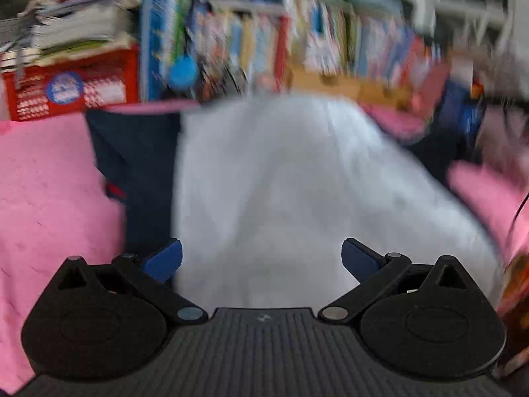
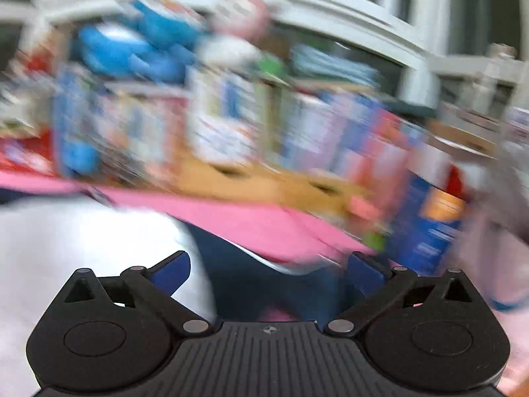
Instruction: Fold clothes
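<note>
A white garment (image 1: 284, 192) lies spread on a pink cover (image 1: 49, 192), with a dark navy garment (image 1: 139, 172) under it and showing at its left edge. My left gripper (image 1: 261, 258) is open and empty, its blue fingertips apart just above the white cloth's near part. In the right wrist view the white garment (image 2: 82, 248) is at the lower left and the navy cloth (image 2: 264, 281) lies ahead. My right gripper (image 2: 267, 271) is open and empty over the navy cloth. Both views are motion-blurred.
A bookshelf packed with colourful books (image 1: 264, 43) stands behind the pink surface; it also shows in the right wrist view (image 2: 264, 125). A red crate (image 1: 72, 89) with stacked papers is at the left. A wooden box (image 2: 264, 185) sits at the shelf's foot.
</note>
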`<state>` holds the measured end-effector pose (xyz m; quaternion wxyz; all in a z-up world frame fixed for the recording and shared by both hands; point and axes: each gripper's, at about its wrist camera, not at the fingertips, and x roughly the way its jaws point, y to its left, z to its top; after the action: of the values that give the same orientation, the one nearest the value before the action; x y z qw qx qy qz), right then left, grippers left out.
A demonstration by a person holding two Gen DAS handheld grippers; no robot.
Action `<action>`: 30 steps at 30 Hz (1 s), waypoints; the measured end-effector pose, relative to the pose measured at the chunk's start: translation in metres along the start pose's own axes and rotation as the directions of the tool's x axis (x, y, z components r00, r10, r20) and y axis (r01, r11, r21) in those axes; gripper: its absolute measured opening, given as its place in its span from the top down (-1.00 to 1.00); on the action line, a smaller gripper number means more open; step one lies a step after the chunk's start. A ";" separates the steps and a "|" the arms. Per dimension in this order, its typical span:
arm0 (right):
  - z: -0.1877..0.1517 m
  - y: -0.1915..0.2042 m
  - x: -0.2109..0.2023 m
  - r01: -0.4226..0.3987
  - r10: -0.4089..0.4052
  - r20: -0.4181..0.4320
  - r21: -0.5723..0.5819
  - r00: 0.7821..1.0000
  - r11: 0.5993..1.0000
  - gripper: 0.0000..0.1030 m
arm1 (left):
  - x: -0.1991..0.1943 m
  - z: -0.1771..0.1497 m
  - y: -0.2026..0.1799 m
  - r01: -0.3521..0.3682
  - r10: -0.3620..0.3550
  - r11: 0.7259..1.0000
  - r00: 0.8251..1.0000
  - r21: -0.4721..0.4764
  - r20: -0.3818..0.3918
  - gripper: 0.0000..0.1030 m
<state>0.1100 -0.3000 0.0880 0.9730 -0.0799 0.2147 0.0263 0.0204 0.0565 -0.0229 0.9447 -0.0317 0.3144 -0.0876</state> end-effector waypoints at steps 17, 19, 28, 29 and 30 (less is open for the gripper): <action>0.033 0.239 0.178 -0.479 0.397 -0.358 -0.179 0.845 0.859 -0.15 | -0.010 0.047 0.127 -0.199 0.213 0.947 0.977 -0.254 0.028 -1.00; 0.014 0.233 0.151 -0.489 0.394 -0.355 -0.235 0.847 0.840 -0.15 | 0.002 0.072 0.143 -0.231 0.248 0.942 0.968 -0.243 0.040 -1.00; -0.036 0.205 0.083 -0.470 0.407 -0.268 -0.246 0.873 0.848 -0.14 | 0.153 0.182 0.121 -0.240 0.237 0.971 0.966 -0.016 -0.106 -1.00; -0.039 0.203 0.080 -0.463 0.407 -0.252 -0.237 0.878 0.854 -0.14 | 0.171 0.187 0.113 -0.226 0.226 0.974 0.964 0.018 -0.142 -1.00; -0.042 0.202 0.077 -0.459 0.407 -0.237 -0.240 0.882 0.855 -0.14 | 0.192 0.189 0.106 -0.229 0.236 0.972 0.952 0.057 -0.196 -1.00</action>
<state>0.1448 -0.1066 -0.0109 0.8964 -0.1727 0.3069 0.2691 0.3000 0.1258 0.0031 0.9122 0.0302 0.4083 0.0162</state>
